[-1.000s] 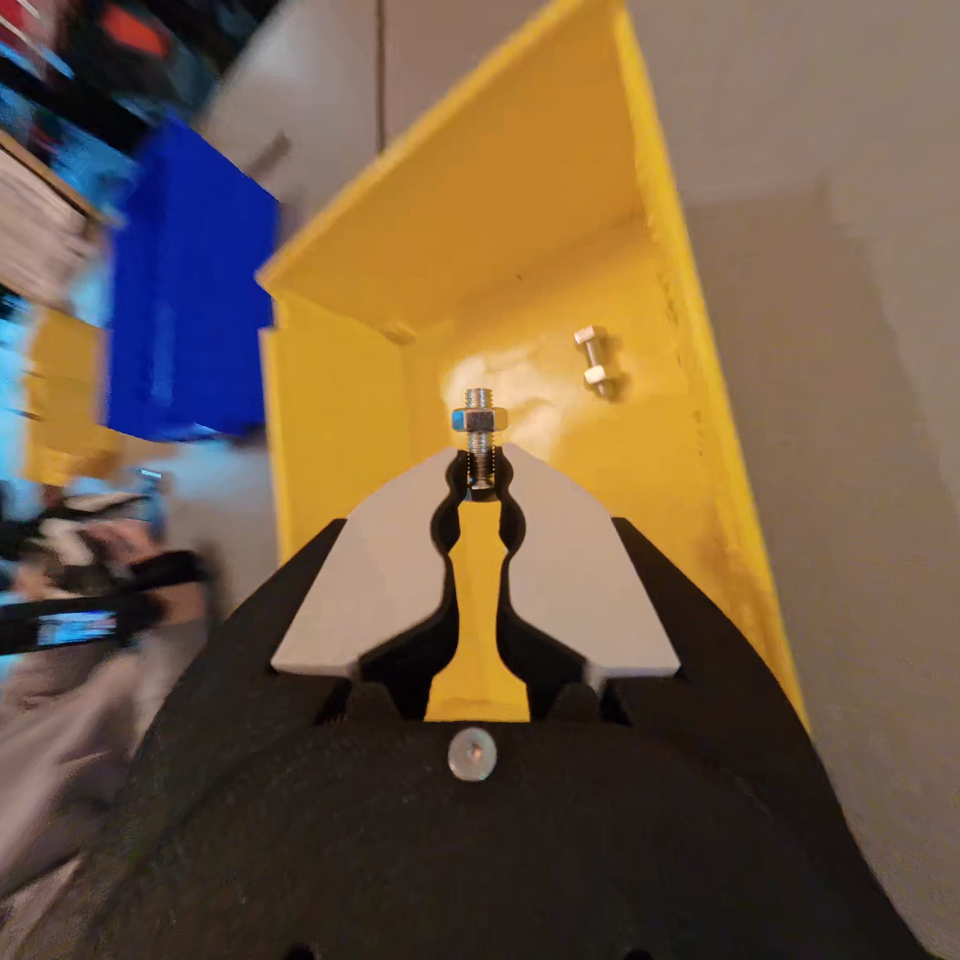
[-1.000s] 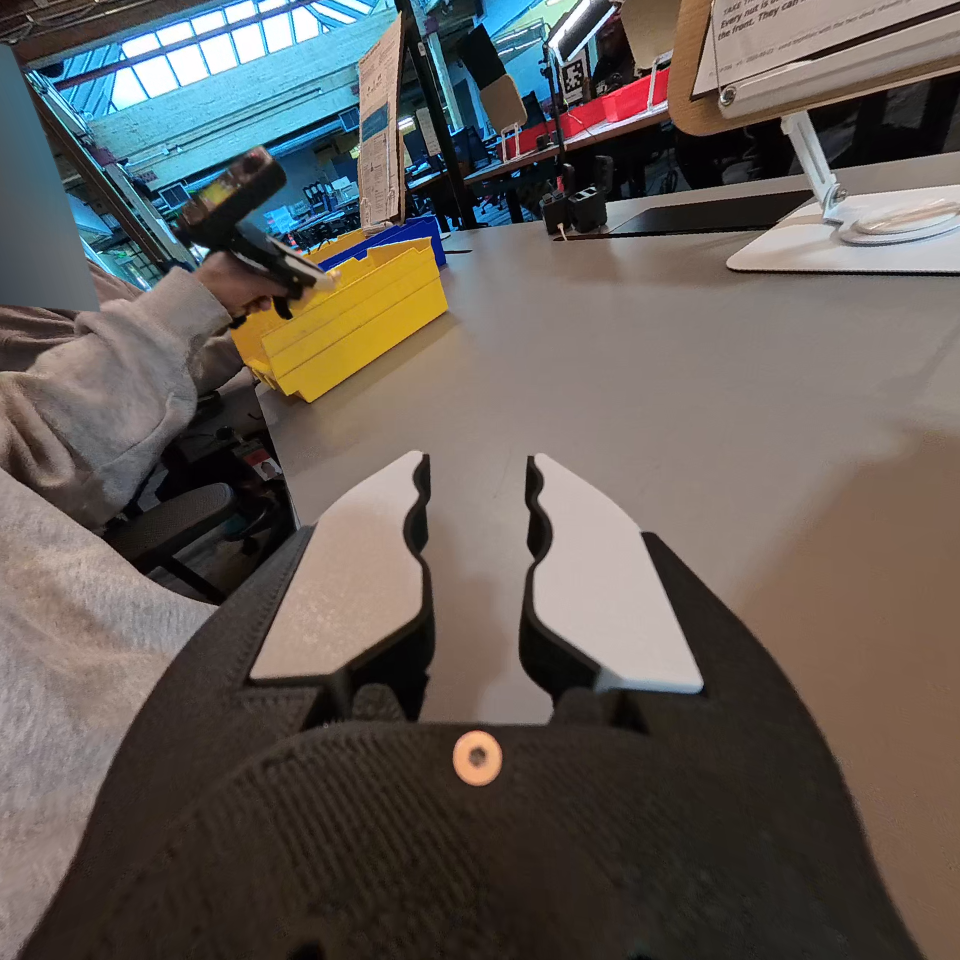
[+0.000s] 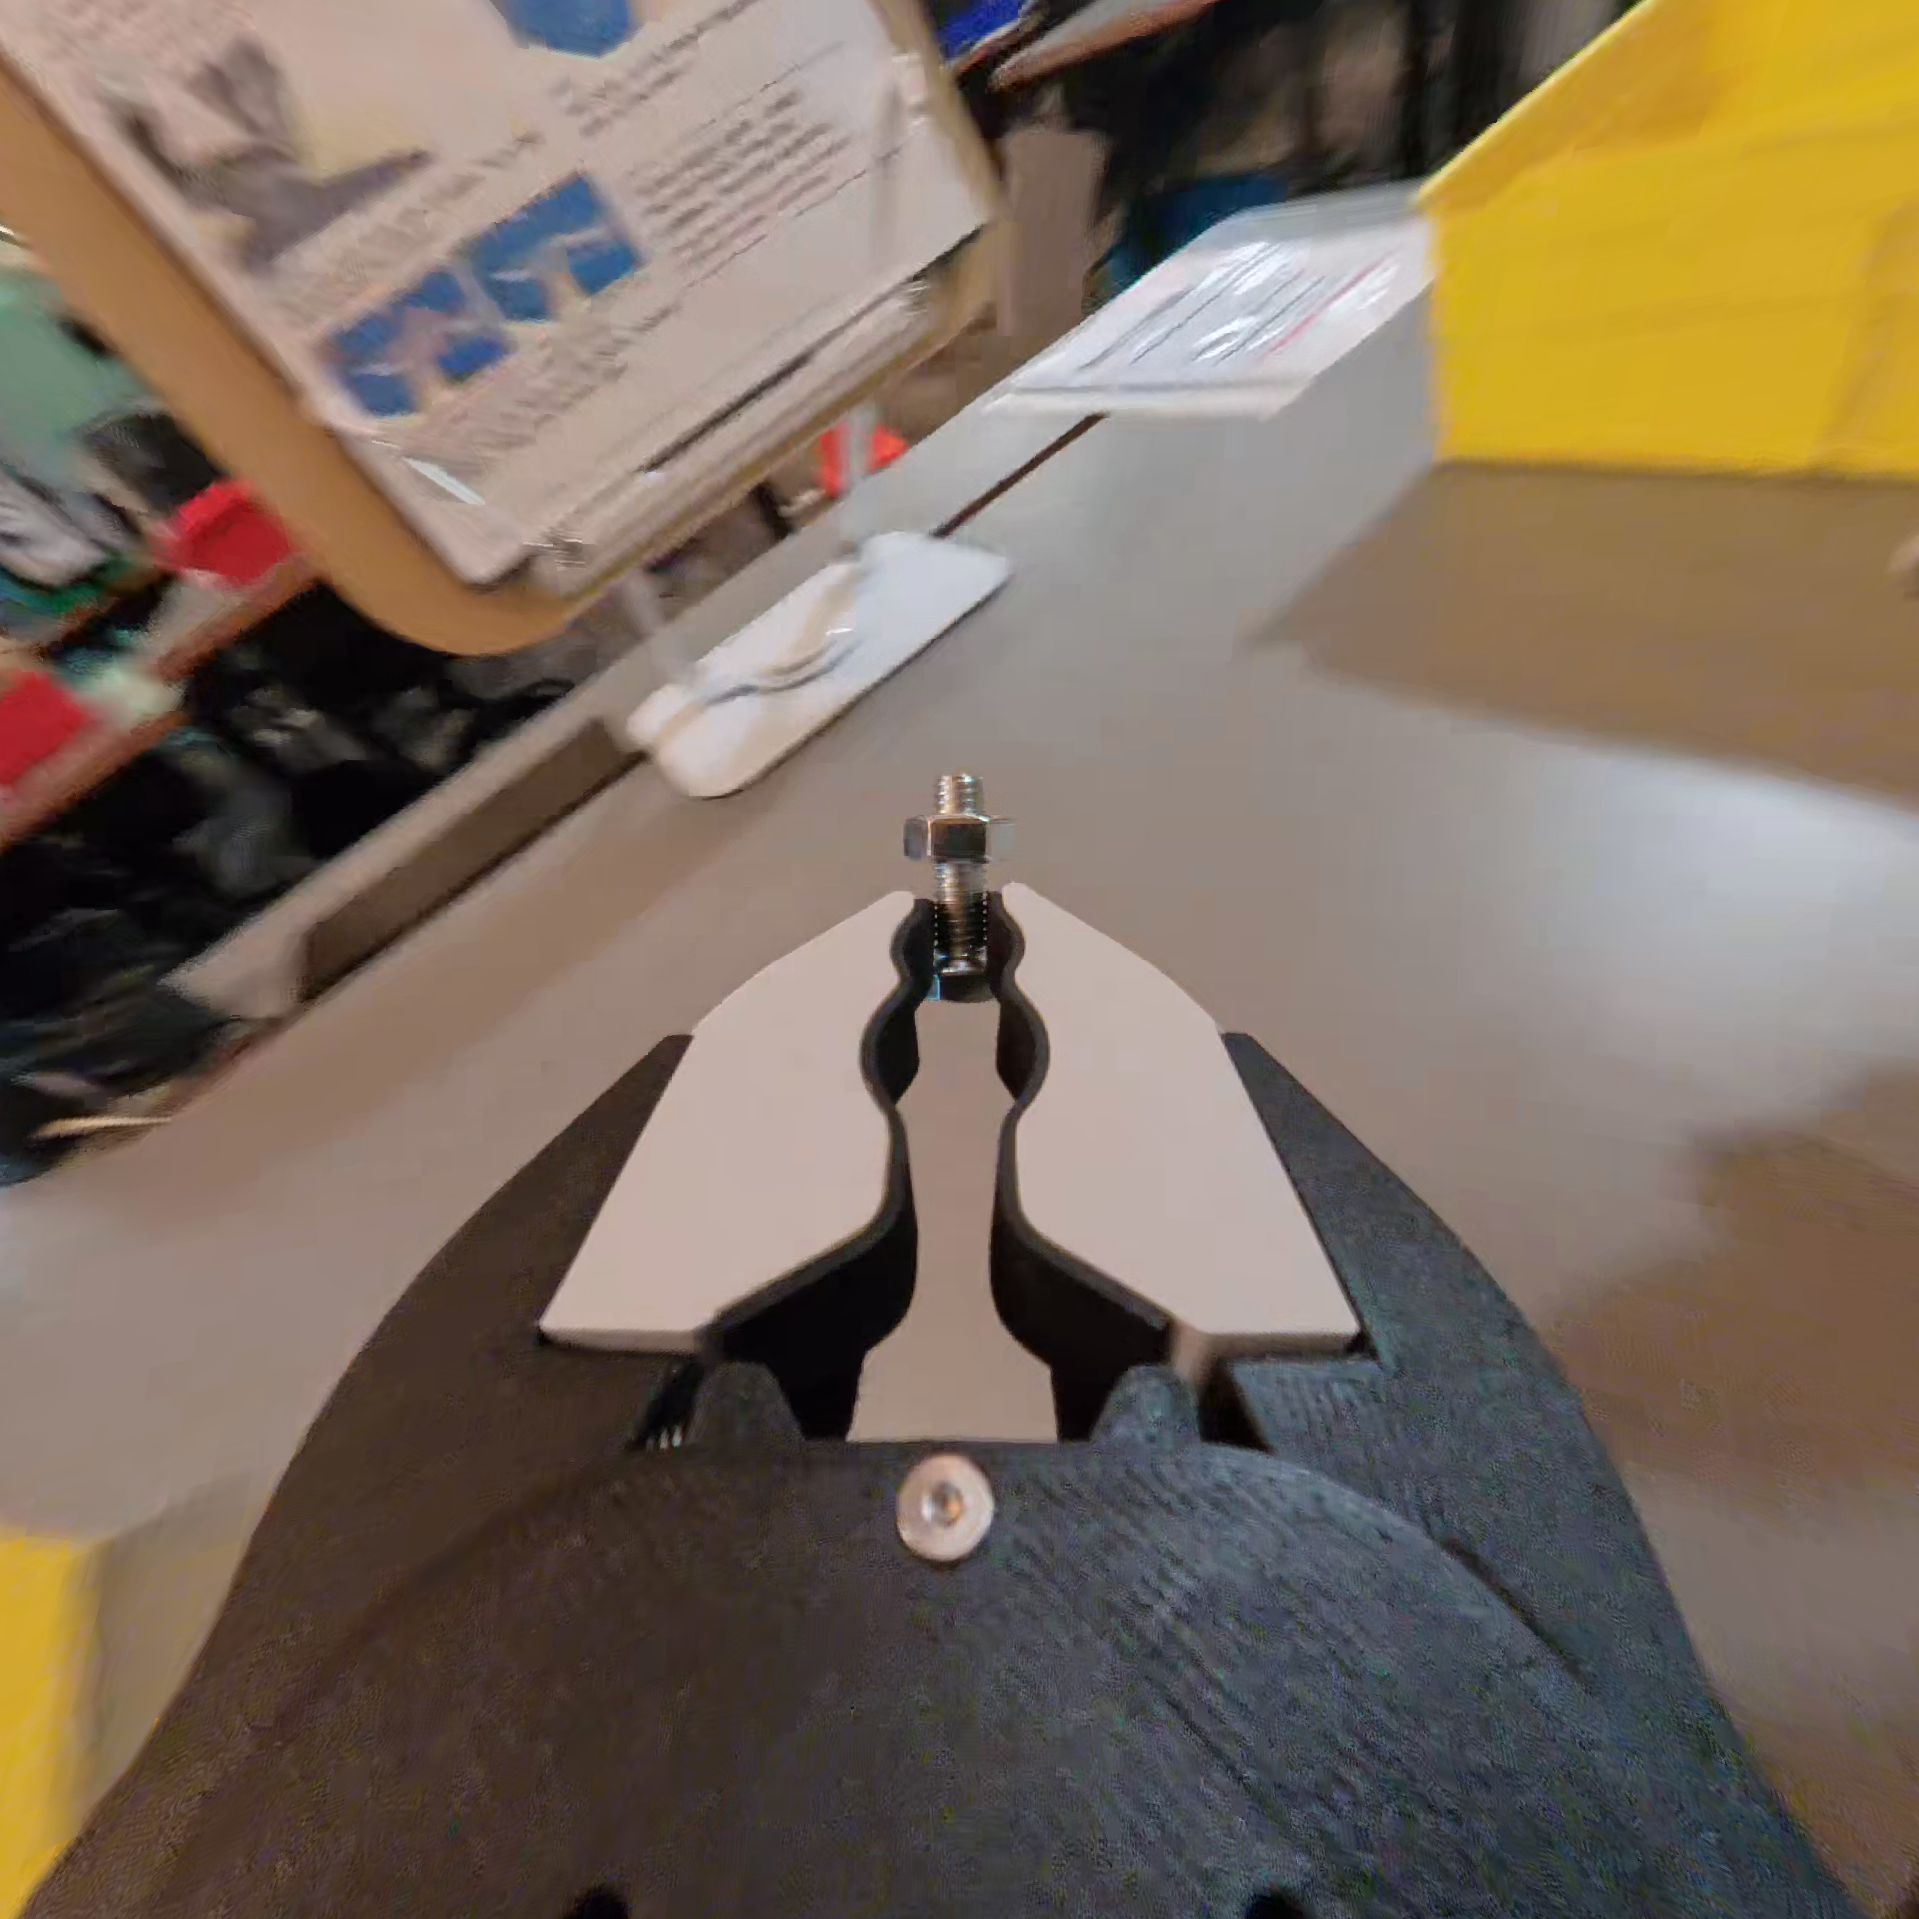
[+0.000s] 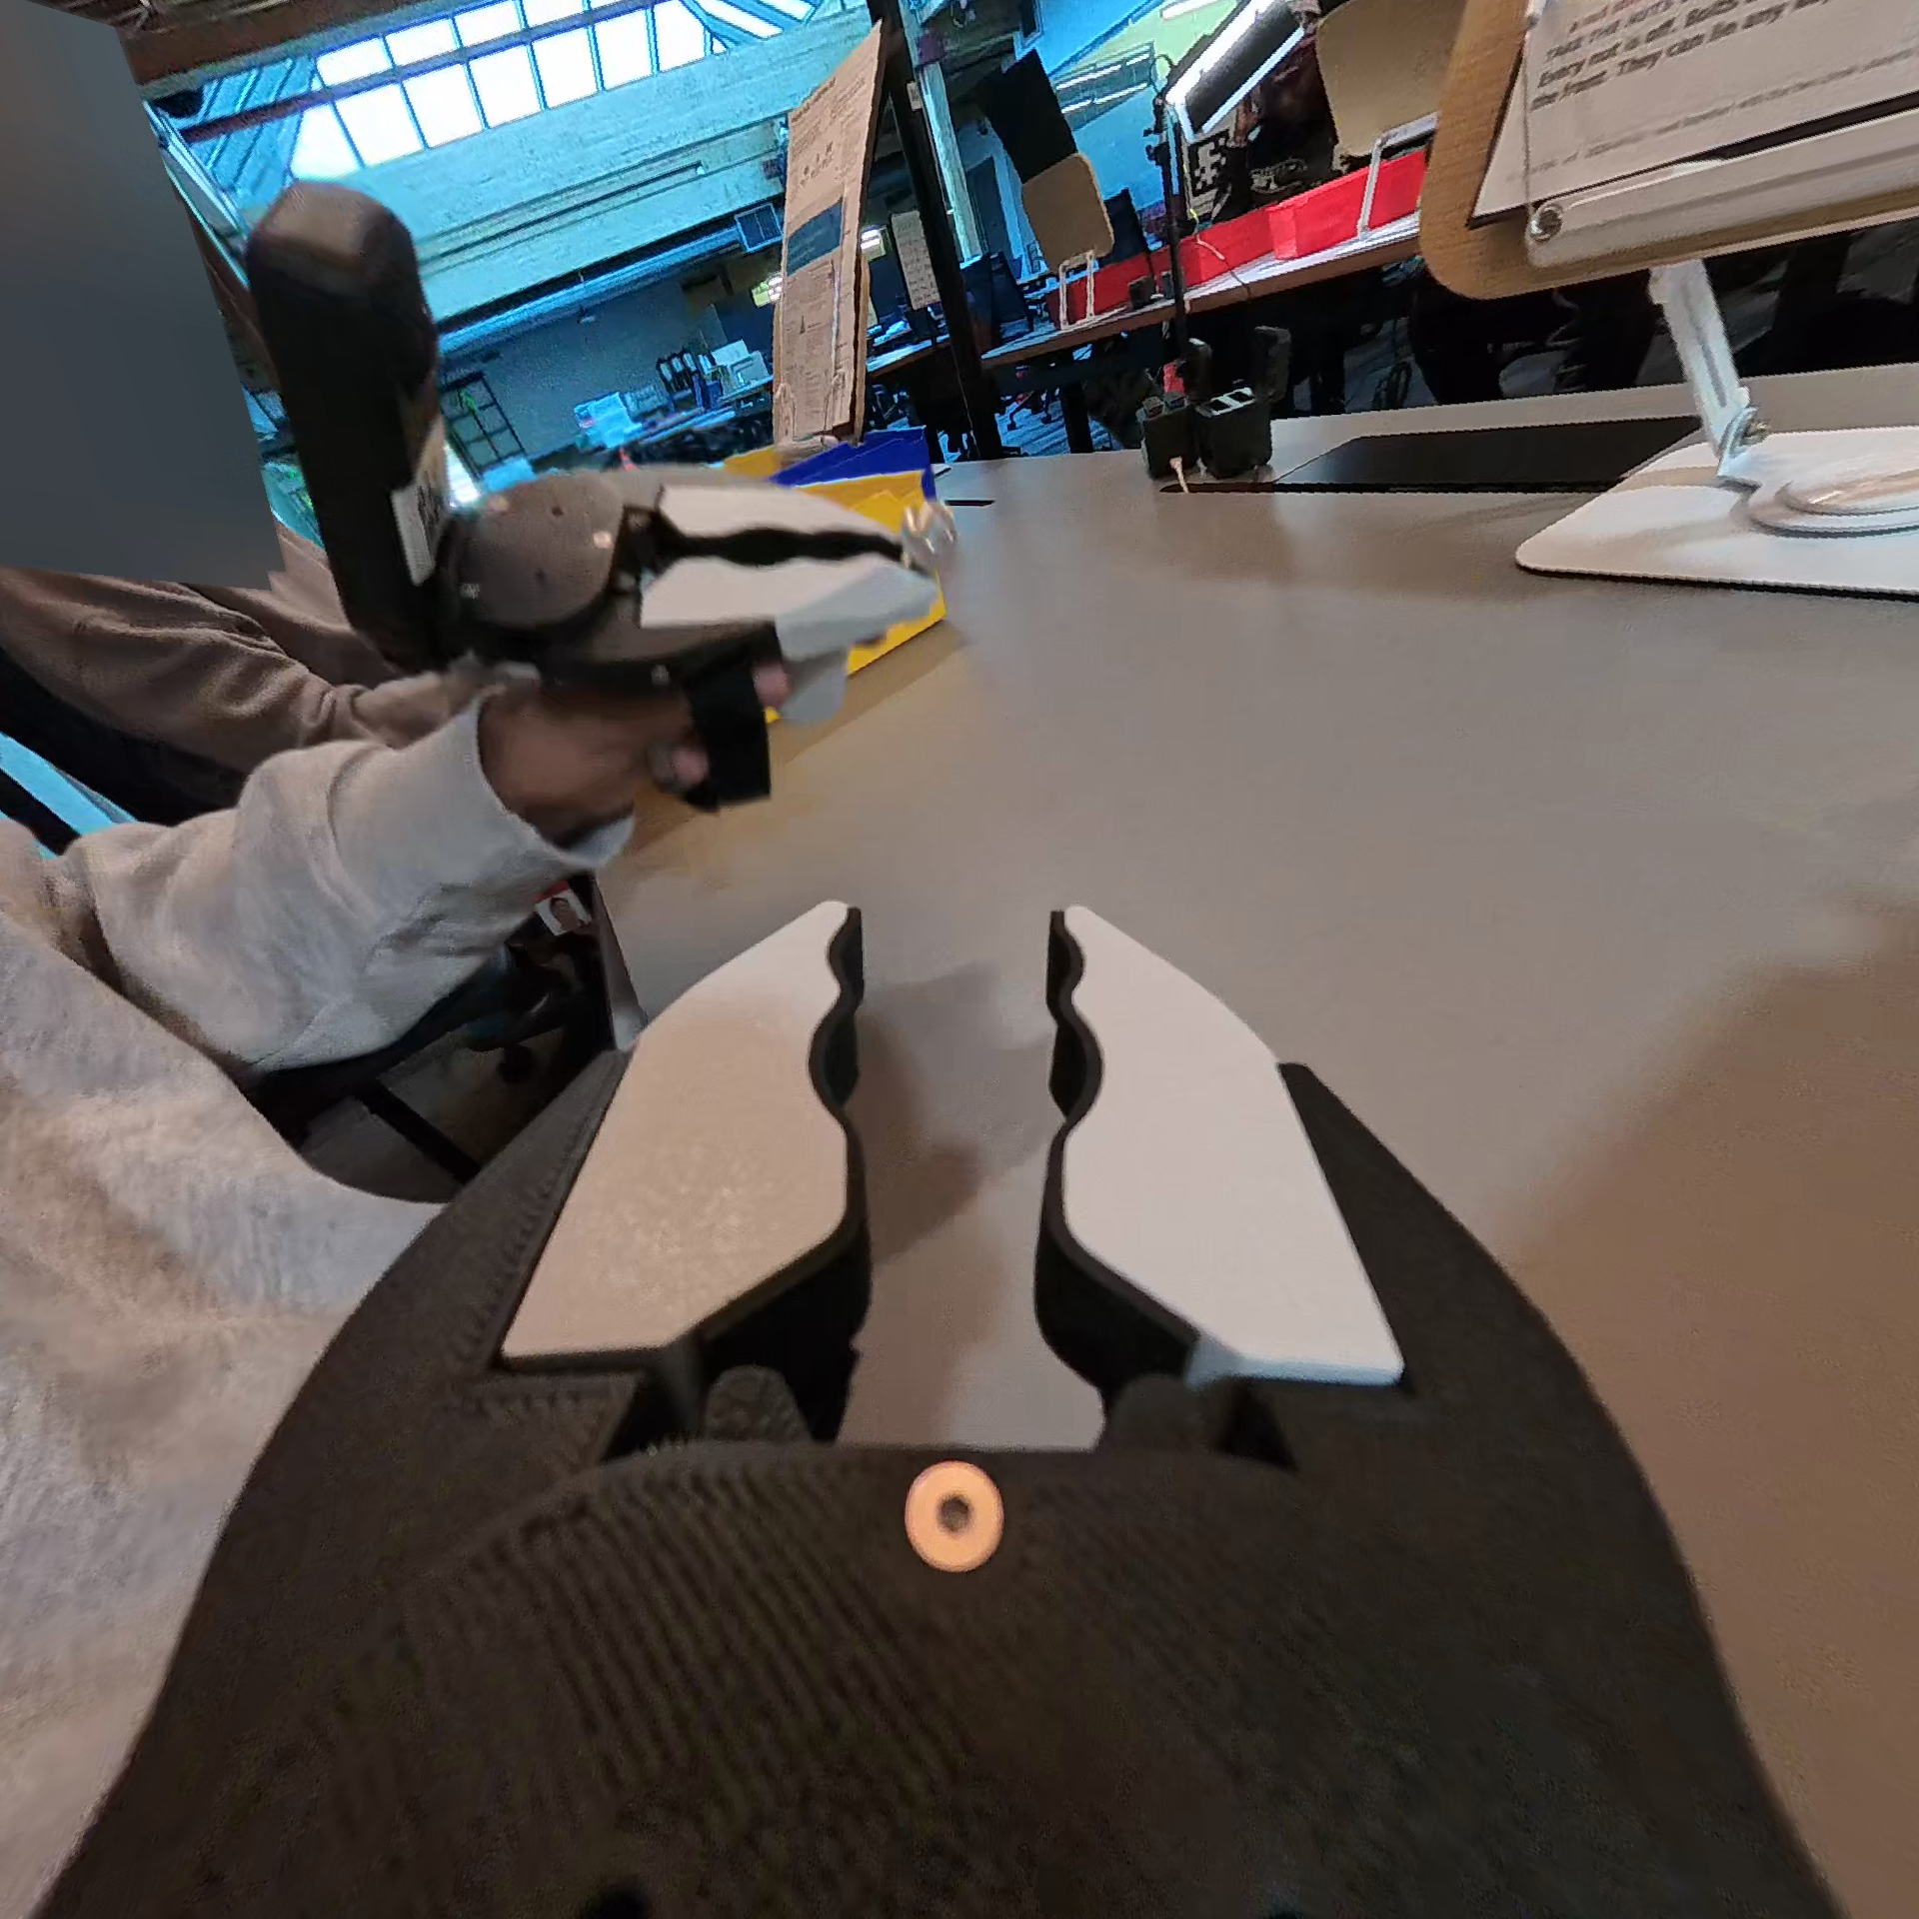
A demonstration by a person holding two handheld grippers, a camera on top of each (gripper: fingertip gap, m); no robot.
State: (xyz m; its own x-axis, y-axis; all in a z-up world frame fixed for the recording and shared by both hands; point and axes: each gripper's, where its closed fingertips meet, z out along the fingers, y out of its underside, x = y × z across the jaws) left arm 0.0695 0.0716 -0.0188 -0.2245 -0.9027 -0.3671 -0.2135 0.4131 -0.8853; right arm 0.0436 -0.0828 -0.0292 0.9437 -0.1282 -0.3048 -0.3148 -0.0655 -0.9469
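Note:
My left gripper (image 3: 957, 914) is shut on a small steel bolt (image 3: 957, 883) with a hex nut threaded on it. The bolt sticks out past the tips, held in the air over the grey table (image 3: 1298, 987). A yellow bin (image 3: 1682, 260) is at the upper right of the left wrist view. In the right wrist view the left gripper (image 4: 903, 561) shows at the left, held by a hand (image 4: 582, 768), with the bolt (image 4: 927, 528) at its tip. My right gripper (image 4: 953, 919) is open and empty, low over the table (image 4: 1350, 831).
A tan board with printed sheets (image 3: 498, 260) stands on a white base (image 3: 820, 654) on the table; it also shows in the right wrist view (image 4: 1713, 114). A yellow bin (image 4: 883, 613) and a blue bin (image 4: 852, 462) stand at the far left. A person's grey sleeve (image 4: 312, 914) is at the left. The gap from one gripper's tips to the other's is roughly 15 cm.
The left gripper has lifted the bolt out of the yellow bin and swung over the table toward the middle. The right gripper has stayed in place, open.

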